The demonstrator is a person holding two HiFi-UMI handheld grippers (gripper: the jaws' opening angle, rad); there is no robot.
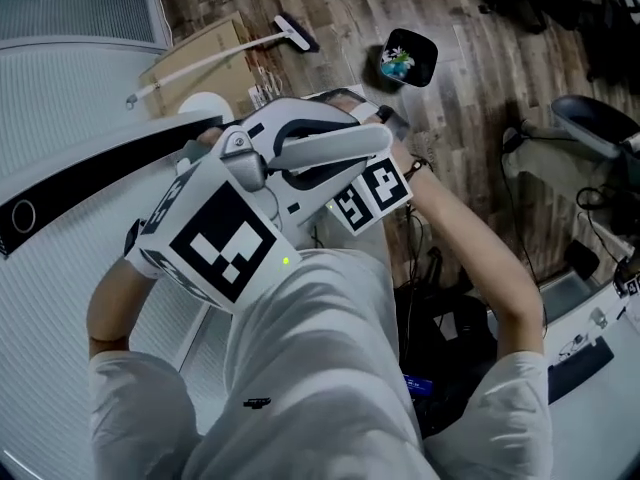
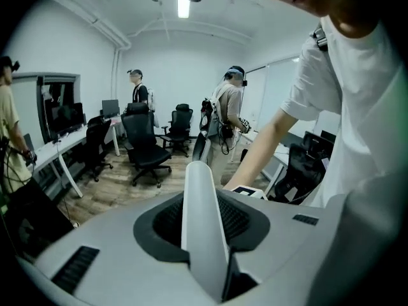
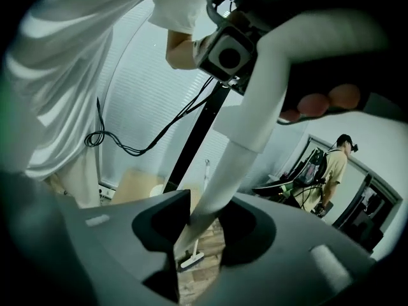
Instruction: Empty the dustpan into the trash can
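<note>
Left gripper [image 2: 203,250]: its fingers [image 2: 115,241] are pressing fully together on a white handle [image 2: 199,203], and no gap is showing at either side. The rounded end of the handle is standing just past the fingers.
Right gripper [image 3: 193,238]: its fingers [image 3: 102,234] are also clamping the white handle. From between them the handle is running up toward the left gripper.
Position of the grippers: in the head view the person is holding both close together in front of the chest. The left marker cube [image 1: 213,236] is sitting nearer, and the right marker cube [image 1: 370,195] is sitting just to its right and a little farther.
Dustpan: only the white handle in the fingers is showing. I cannot make out the pan part in any view.
Trash can [image 1: 408,58]: it is black and is standing on the wooden floor [image 1: 470,108], far and to the right, well apart from both grippers. Blue, green and white things are lying inside it.
Broom [image 1: 292,34]: it is lying on the floor, left of the trash can. Its long white stick is running left over a cardboard sheet [image 1: 200,53].
Room: in the left gripper view a black office chair [image 2: 143,146] is standing far away, and a person [image 2: 231,107] is standing beyond it.
</note>
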